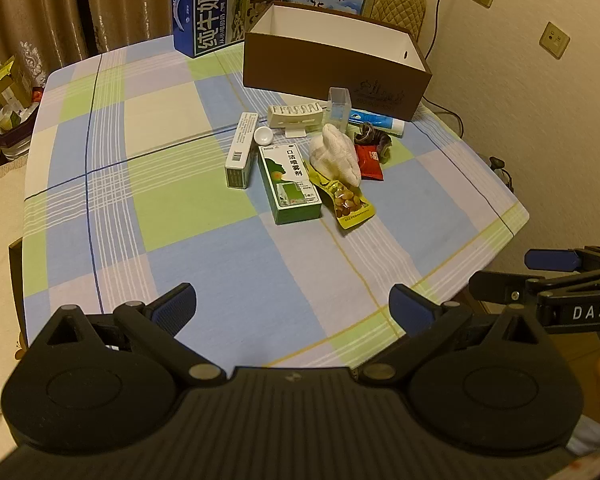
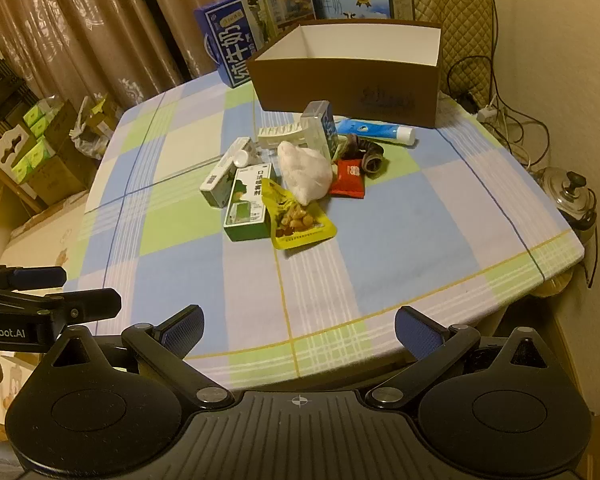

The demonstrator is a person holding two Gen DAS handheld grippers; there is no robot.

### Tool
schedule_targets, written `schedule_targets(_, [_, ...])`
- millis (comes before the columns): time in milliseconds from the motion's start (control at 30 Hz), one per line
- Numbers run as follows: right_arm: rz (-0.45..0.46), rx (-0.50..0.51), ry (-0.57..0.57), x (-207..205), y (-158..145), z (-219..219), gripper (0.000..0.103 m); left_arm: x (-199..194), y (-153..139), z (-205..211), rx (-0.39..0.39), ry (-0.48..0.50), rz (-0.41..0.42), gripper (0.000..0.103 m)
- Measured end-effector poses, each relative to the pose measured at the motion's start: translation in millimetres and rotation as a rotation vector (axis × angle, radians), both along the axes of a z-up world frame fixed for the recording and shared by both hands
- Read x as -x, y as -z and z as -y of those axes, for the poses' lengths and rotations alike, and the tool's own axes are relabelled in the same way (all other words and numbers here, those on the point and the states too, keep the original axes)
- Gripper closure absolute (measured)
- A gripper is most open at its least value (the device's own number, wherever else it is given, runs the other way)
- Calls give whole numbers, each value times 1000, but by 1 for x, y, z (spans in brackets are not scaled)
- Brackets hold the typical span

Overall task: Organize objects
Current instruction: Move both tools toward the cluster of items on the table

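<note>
A pile of small items lies mid-table: a green spray box (image 1: 290, 180) (image 2: 248, 200), a slim white box (image 1: 242, 150) (image 2: 224, 172), a yellow snack packet (image 1: 346, 196) (image 2: 296, 218), a white cloth bundle (image 1: 336, 154) (image 2: 306, 170), a red sachet (image 1: 369, 162) (image 2: 349, 179), a blue-white tube (image 1: 376, 120) (image 2: 376, 130) and a white rack (image 1: 296, 114) (image 2: 282, 136). Behind them stands an open brown box (image 1: 332, 70) (image 2: 348, 88), its inside bare white. My left gripper (image 1: 292, 308) and right gripper (image 2: 298, 330) hover open over the near table edge, holding nothing.
The table wears a checked blue-green cloth (image 1: 160, 184) (image 2: 400, 232). Two milk cartons (image 1: 220, 4) (image 2: 260, 20) stand at the back. A quilted chair (image 2: 460, 20) and cables (image 2: 512, 128) are at right, a metal pot (image 2: 568, 196) beside the table, stacked boxes (image 2: 36, 152) at left.
</note>
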State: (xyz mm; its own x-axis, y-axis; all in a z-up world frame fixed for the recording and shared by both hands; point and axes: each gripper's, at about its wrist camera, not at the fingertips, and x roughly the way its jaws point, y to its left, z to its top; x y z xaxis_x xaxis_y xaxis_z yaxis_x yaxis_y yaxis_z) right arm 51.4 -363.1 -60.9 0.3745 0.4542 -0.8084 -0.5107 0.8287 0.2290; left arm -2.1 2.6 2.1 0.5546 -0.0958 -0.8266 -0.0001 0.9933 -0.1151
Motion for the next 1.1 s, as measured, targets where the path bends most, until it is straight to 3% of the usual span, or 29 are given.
schedule_targets(1100, [11,-16,-7,-19,-2,9,3,-21,-6,17,-14,-13,0,2])
